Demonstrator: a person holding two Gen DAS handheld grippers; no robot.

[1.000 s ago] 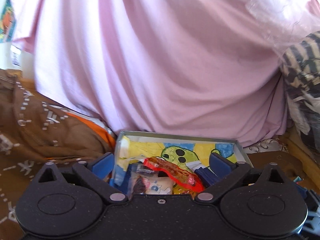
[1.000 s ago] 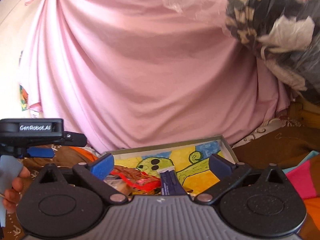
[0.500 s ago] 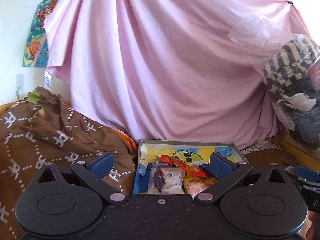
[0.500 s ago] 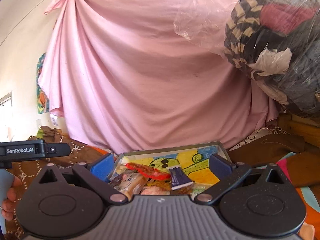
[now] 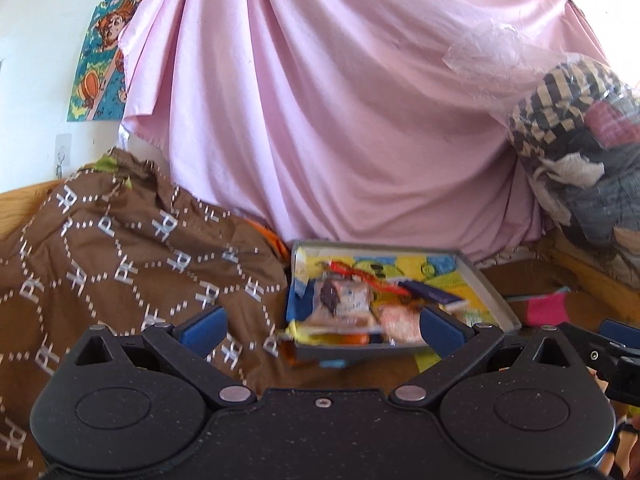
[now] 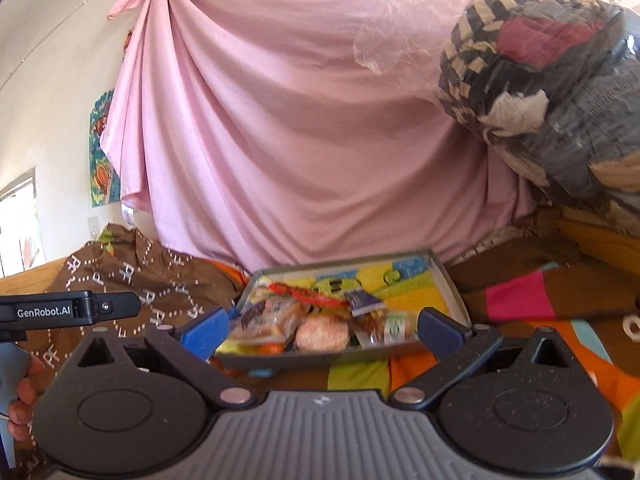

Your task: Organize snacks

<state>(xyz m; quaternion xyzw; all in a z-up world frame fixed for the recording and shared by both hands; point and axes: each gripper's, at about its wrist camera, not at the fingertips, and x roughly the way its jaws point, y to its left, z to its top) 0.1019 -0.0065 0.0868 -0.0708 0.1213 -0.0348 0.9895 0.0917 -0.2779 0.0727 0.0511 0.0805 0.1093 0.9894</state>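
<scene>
We note a shallow grey tray [image 5: 486, 284] with a yellow-and-green cartoon lining, resting on a brown patterned bedspread [image 5: 120, 248]; we take the tray as our landmark. The snacks [image 6: 316, 320] lie heaped in the tray's near-left part: a clear packet with a dark brown piece [image 5: 340, 296], a red-edged wrapper [image 6: 308, 294] behind it, a dark blue bar wrapper [image 6: 362, 300] toward the middle, a round pinkish snack [image 6: 322, 334] against the near wall. Motion blur hides finer labels. The left gripper [image 5: 320, 326] hangs short of the tray's near-left corner, fingers [image 5: 202, 326] spread wide and holding nothing. The right gripper [image 6: 320, 326] hangs before the tray's near wall, fingers [image 6: 440, 328] likewise spread wide, empty, clear of the packets. Left of the tray in the right wrist view we see the other gripper's black body and a hand [image 6: 22, 396] on its handle. Behind the tray hangs a pink sheet [image 5: 340, 120]; right of the tray and above, a clear plastic bag of bundled clothes [image 6: 548, 80]. Right of the tray lies a striped orange, pink and green cloth [image 6: 516, 300].
</scene>
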